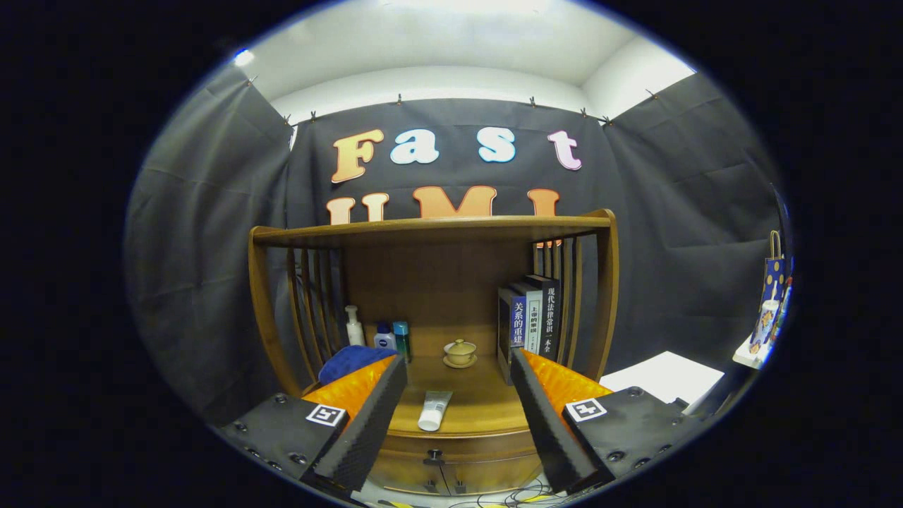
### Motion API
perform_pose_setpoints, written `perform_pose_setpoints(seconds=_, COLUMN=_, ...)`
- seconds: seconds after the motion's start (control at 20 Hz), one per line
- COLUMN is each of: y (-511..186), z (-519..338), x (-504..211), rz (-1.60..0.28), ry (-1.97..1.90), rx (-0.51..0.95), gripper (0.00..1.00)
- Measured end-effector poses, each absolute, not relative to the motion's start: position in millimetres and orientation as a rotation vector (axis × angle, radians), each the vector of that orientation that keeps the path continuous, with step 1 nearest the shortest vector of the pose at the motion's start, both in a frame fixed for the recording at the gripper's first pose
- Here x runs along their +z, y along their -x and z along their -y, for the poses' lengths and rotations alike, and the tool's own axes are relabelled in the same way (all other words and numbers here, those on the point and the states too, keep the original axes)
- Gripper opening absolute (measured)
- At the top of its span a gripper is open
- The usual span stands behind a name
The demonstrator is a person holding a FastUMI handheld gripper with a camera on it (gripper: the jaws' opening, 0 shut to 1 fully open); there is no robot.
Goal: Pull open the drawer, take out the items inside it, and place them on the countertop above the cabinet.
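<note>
Drawer (451, 462): shut, low centre of frame, under countertop (487, 409) | tube (434, 410): lying on countertop, between the fingers | gripper (458, 370): fingers spread wide, holding nothing | lidded cup (460, 351): on saucer, centre | books (530, 321): upright, right of centre | bottles (381, 331) and blue cloth (349, 360): left of centre.

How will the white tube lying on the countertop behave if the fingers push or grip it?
The white tube lies flat between the open gripper's fingers, its round cap toward them, so a sideways push may roll it. Its flat crimped end suggests soft walls that dent when gripped. It looks light.
</note>
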State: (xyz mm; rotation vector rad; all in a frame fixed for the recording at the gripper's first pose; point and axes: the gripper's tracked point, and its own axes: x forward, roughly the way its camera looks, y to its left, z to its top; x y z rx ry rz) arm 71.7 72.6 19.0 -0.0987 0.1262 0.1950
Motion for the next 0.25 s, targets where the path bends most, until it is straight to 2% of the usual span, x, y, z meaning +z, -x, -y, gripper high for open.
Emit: perform_pose_setpoints(seconds=0.25, y=-71.6, z=-70.4, x=13.5, rz=-0.145, ry=0.098, rx=0.184, gripper=0.98)
